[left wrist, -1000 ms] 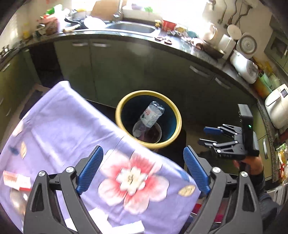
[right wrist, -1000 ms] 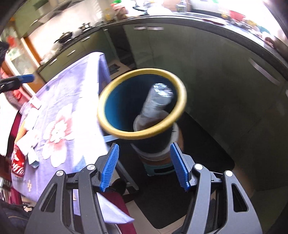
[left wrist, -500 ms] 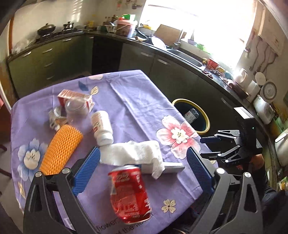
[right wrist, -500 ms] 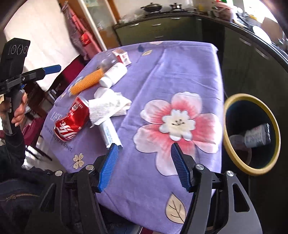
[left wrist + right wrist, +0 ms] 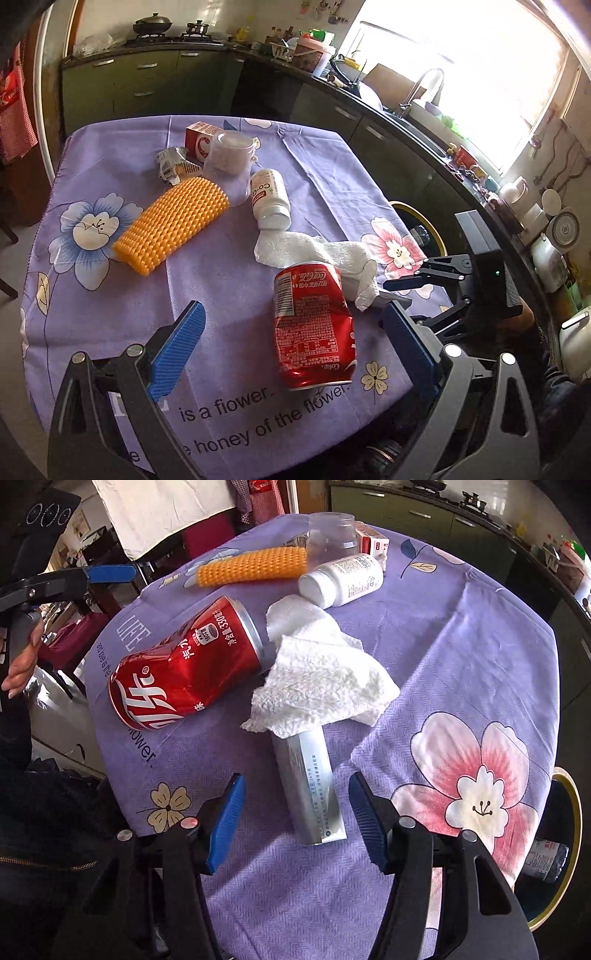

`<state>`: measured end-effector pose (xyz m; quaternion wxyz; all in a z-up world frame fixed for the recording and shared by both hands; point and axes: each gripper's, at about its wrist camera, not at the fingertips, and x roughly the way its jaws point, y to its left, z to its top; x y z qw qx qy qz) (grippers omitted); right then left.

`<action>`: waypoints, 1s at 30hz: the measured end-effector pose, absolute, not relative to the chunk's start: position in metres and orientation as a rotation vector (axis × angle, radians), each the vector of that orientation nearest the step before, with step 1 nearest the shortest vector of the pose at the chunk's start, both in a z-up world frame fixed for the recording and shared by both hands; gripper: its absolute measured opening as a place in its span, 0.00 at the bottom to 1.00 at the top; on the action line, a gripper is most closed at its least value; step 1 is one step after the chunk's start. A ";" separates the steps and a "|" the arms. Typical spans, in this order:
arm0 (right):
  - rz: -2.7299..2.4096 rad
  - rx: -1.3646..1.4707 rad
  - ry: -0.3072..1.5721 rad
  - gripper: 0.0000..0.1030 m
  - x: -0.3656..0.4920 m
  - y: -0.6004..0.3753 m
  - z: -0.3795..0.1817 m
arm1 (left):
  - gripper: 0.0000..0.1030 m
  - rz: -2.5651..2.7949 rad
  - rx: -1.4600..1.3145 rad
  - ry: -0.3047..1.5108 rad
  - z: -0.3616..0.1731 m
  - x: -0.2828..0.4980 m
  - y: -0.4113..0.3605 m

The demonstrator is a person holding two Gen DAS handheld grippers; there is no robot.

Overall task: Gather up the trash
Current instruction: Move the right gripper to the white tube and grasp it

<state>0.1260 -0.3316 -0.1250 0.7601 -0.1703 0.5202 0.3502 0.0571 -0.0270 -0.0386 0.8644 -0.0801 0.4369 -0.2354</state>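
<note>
A dented red cola can [image 5: 314, 325] [image 5: 184, 668] lies on the purple flowered tablecloth [image 5: 110, 302]. My left gripper [image 5: 295, 343] is open, its jaws either side of the can's near end. A crumpled white tissue [image 5: 317, 679] [image 5: 325, 254] partly covers a silver tube [image 5: 314, 790]. My right gripper [image 5: 295, 812] is open, its jaws straddling the tube's near end. A white pill bottle [image 5: 269, 199] [image 5: 343, 579], an orange foam sleeve [image 5: 170, 229] [image 5: 255, 566], a clear cup [image 5: 229, 155] and a red carton [image 5: 199, 138] lie farther off. The yellow-rimmed bin [image 5: 565, 853] [image 5: 417, 221] holds a plastic bottle [image 5: 546, 856].
A crumpled wrapper [image 5: 170, 166] lies by the carton. Green kitchen cabinets [image 5: 140, 85] and a cluttered counter with a sink [image 5: 421, 107] run behind the table. The bin stands off the table's far right corner. The table's near edge is just below both grippers.
Both grippers swung from over the bin back to the table. The left now hangs over the red can and the right over the silver tube. Both stay open.
</note>
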 end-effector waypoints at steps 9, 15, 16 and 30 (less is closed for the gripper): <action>0.742 -0.383 1.139 0.22 0.128 -0.330 -0.124 | 0.90 -0.518 -0.186 0.916 -0.047 0.056 -0.035; 0.833 -0.349 1.185 0.21 0.106 -0.332 -0.121 | 0.90 -0.480 -0.180 0.914 -0.049 0.054 -0.028; 0.843 -0.351 1.188 0.21 0.101 -0.332 -0.119 | 0.90 -0.479 -0.182 0.913 -0.048 0.054 -0.027; 0.727 -0.227 1.126 0.21 0.072 -0.395 -0.071 | 0.90 -0.493 -0.147 0.896 -0.040 0.048 -0.035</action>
